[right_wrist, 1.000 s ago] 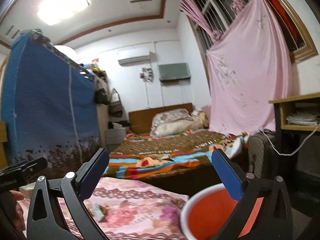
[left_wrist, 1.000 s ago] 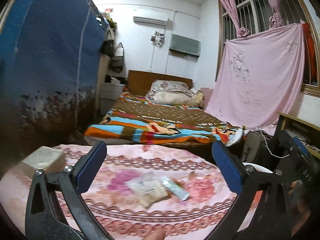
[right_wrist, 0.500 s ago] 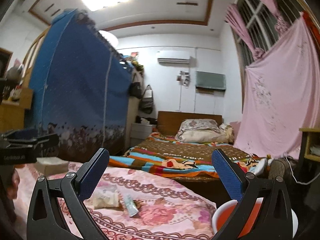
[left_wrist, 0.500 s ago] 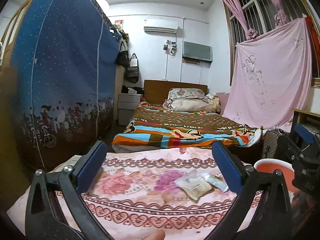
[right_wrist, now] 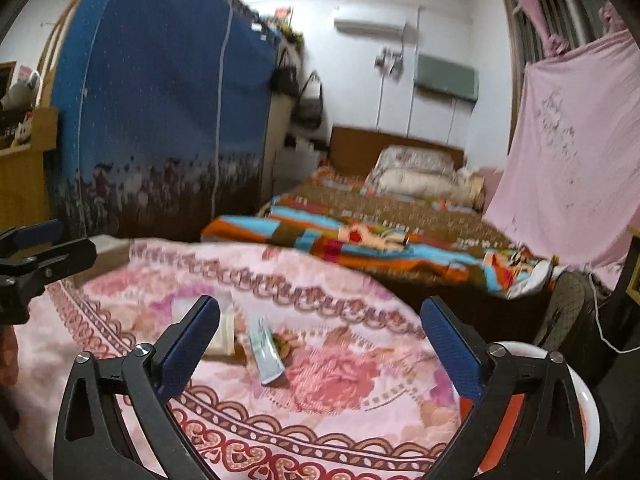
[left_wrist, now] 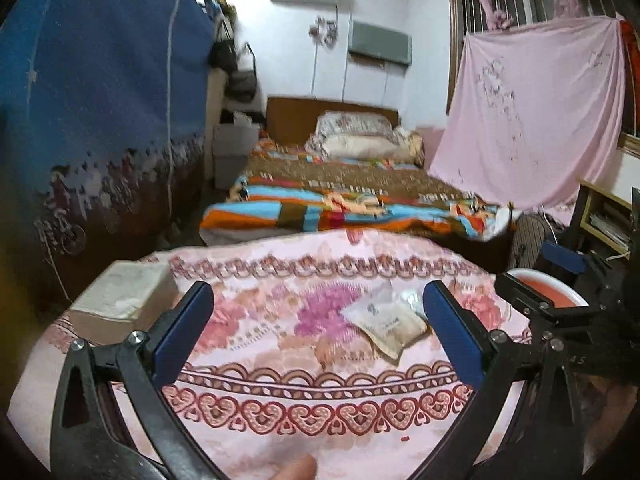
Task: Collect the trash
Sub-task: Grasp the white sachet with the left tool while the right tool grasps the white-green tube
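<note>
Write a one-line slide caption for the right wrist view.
Open right gripper approaches a pale tube on the floral tablecloth.

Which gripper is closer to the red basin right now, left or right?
Right. The right gripper has the red basin just beside and below its outer finger at the table edge. The left gripper hangs further along the table, with the right gripper between it and the basin.
</note>
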`<move>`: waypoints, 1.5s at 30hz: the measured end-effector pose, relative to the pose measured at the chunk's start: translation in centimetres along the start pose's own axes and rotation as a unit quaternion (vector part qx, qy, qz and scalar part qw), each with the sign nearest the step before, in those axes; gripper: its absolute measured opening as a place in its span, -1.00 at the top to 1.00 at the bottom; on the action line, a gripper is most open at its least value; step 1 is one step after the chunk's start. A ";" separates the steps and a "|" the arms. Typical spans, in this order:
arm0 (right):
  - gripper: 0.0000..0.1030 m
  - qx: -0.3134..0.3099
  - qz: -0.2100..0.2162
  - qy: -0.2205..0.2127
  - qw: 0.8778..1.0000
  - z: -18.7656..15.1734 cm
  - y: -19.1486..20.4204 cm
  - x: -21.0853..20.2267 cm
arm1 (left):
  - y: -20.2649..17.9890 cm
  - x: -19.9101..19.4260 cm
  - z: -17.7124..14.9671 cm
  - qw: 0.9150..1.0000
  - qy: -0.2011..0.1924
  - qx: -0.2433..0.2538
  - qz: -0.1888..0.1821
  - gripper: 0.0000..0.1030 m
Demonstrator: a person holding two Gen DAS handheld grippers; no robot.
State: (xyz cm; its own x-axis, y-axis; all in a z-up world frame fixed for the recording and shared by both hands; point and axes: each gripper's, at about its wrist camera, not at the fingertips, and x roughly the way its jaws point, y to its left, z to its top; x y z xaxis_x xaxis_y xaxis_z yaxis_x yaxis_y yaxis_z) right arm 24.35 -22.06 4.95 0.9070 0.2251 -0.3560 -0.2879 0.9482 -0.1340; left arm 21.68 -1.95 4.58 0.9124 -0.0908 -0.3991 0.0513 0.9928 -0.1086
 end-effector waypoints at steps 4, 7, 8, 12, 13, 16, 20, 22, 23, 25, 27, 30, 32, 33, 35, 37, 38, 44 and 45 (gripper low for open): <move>-0.55 -0.004 0.018 0.035 0.999 -0.3 0.3 1.2 | 0.1 1.4 -0.1 0.999 0.039 -0.007 -0.018 -0.69; -0.24 -0.010 0.033 0.065 0.997 -0.5 0.6 2.3 | 0.2 2.6 -0.3 0.997 0.072 -0.013 -0.035 -0.47; -0.12 -0.013 0.038 0.077 0.996 -0.6 0.8 2.7 | 0.2 3.1 -0.4 0.995 0.084 -0.018 -0.043 -0.35; 0.16 -0.023 0.050 0.108 0.993 -0.9 1.3 3.9 | 0.1 4.6 -0.8 0.989 0.122 -0.034 -0.079 0.08; 0.18 -0.026 0.052 0.113 0.992 -1.0 1.4 4.0 | 0.0 4.9 -0.9 0.987 0.129 -0.037 -0.084 0.11; 0.21 -0.029 0.055 0.126 0.990 -1.1 1.6 4.5 | -0.2 6.0 -1.2 0.981 0.153 -0.050 -0.107 0.26; 0.21 -0.021 0.059 0.138 0.989 -1.2 1.3 4.9 | -0.3 7.4 -1.5 0.973 0.183 -0.069 -0.125 0.39; 0.21 -0.016 0.062 0.141 0.988 -1.3 1.1 5.0 | -0.5 8.0 -1.8 0.968 0.198 -0.078 -0.132 0.42; 0.21 -0.013 0.063 0.144 0.987 -1.3 0.9 5.1 | -0.5 8.2 -1.9 0.967 0.201 -0.079 -0.133 0.42; 0.21 -0.011 0.066 0.147 0.987 -1.3 0.9 5.3 | -0.8 8.4 -1.9 0.967 0.203 -0.078 -0.135 0.42; 0.21 -0.013 0.069 0.151 0.986 -1.4 1.0 5.5 | -1.1 8.5 -1.9 0.966 0.206 -0.076 -0.134 0.42; 0.21 -0.019 0.071 0.161 0.984 -1.4 1.3 5.9 | -1.3 8.6 -1.9 0.966 0.208 -0.073 -0.132 0.57; 0.21 -0.020 0.074 0.165 0.983 -1.5 1.3 6.0 | -1.3 8.8 -1.8 0.966 0.214 -0.071 -0.126 0.90; 0.21 -0.020 0.075 0.167 0.983 -1.6 1.4 6.1 | -1.2 8.9 -1.9 0.966 0.217 -0.071 -0.125 0.97; 0.21 -0.021 0.077 0.170 0.982 -1.7 1.5 6.1 | -1.2 9.1 -1.9 0.965 0.217 -0.075 -0.128 1.00; 0.21 -0.023 0.081 0.173 0.981 -1.7 1.6 6.2 | -1.2 8.9 -1.9 0.966 0.213 -0.074 -0.129 1.00; 0.22 -0.024 0.083 0.176 0.981 -1.8 1.7 6.3 | -1.2 8.8 -1.8 0.966 0.210 -0.074 -0.128 1.00; 0.25 -0.035 0.082 0.192 0.977 -2.1 2.2 6.9 | 0.0 7.2 -1.5 0.976 0.175 -0.087 -0.101 1.00; 0.30 -0.039 0.079 0.194 0.977 -2.2 2.3 7.0 | 0.2 6.9 -1.5 0.976 0.171 -0.089 -0.098 1.00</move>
State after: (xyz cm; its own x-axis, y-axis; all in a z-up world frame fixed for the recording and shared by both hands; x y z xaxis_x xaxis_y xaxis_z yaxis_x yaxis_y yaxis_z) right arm 29.38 -18.76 0.15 0.6683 0.2508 -0.7003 -0.4507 0.8855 -0.1130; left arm 27.40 -2.51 0.46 0.7023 -0.3280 -0.6318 0.1121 0.9274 -0.3568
